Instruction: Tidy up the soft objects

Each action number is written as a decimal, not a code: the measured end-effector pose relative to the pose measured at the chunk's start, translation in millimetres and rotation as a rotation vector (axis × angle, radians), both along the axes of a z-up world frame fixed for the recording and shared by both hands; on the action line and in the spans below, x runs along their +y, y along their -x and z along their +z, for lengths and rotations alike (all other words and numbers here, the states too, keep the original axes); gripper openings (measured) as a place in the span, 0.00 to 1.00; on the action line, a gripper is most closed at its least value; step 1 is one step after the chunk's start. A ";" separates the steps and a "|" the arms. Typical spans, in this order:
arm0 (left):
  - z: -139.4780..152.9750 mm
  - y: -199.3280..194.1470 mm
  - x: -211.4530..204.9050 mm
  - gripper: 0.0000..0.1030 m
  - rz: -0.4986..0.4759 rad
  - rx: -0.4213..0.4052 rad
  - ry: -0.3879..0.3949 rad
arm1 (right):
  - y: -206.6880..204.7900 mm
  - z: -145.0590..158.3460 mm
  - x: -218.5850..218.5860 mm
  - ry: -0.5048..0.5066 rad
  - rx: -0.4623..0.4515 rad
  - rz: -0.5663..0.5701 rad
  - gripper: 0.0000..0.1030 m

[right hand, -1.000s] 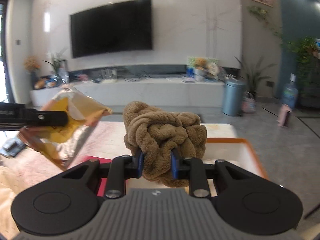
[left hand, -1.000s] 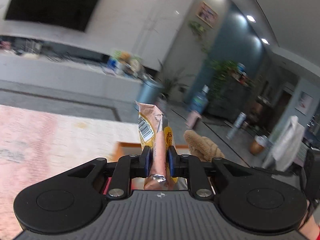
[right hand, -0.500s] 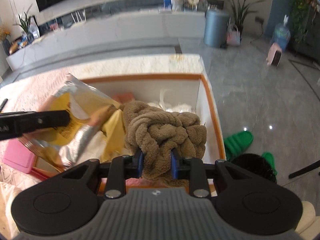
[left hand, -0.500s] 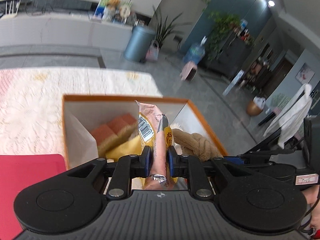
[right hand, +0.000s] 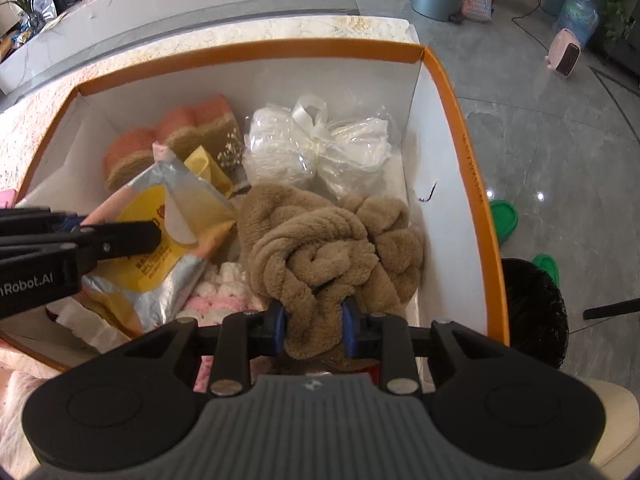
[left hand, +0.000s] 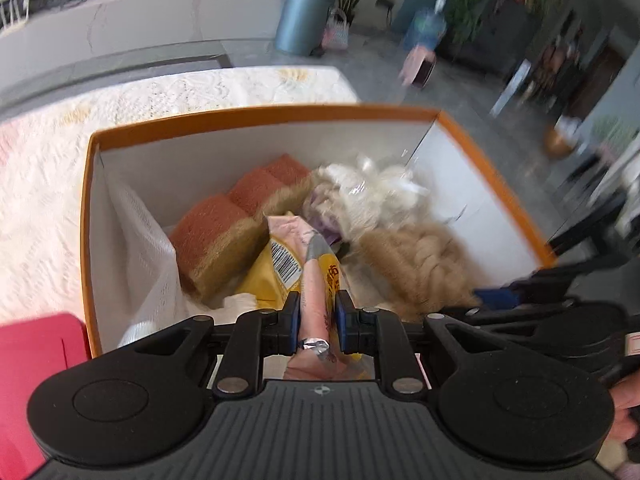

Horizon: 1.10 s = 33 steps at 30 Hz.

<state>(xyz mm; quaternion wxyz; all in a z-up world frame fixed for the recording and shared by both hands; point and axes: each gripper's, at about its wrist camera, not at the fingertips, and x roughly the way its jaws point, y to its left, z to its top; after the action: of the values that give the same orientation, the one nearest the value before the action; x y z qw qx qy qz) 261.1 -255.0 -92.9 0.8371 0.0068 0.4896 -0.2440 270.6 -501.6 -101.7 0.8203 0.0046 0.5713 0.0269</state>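
An orange-rimmed white box lies below both grippers. My left gripper is shut on a yellow and pink foil snack packet, held over the box's near left part. My right gripper is shut on a knotted brown plush cloth, hanging over the box's right half beside the packet. Inside lie orange-topped sponges, a clear bag of white stuffing and a pink and white fluffy piece.
The box sits on a cream patterned tablecloth. A red flat item lies left of the box. Right of the table are grey floor, green slippers and a black bin. A hand shows at the right edge.
Both grippers have tilted down and sunk from facing the room to hanging over the open box. The packet and the brown cloth came down with them, still gripped.
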 end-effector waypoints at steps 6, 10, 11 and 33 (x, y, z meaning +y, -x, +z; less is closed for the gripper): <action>0.5 6.5 -9.2 0.26 -0.031 -0.019 -0.071 | 3.9 -6.8 6.9 0.040 -0.009 0.018 0.30; 3.0 9.1 -12.3 0.33 -0.056 -0.052 -0.078 | 13.8 -3.7 10.9 0.073 -0.038 0.044 0.42; 4.4 9.4 -10.2 0.42 -0.051 -0.043 -0.075 | 16.0 -1.5 10.3 0.072 -0.045 0.040 0.43; 160.3 92.5 68.1 0.68 0.015 -0.443 0.066 | 102.2 149.6 34.2 -0.021 -0.324 -0.051 0.84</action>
<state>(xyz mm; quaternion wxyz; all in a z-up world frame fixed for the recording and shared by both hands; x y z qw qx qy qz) 168.6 -186.9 67.4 0.9258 0.0291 0.2855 -0.2461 168.4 -467.4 47.9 0.9021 0.0232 0.4308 0.0126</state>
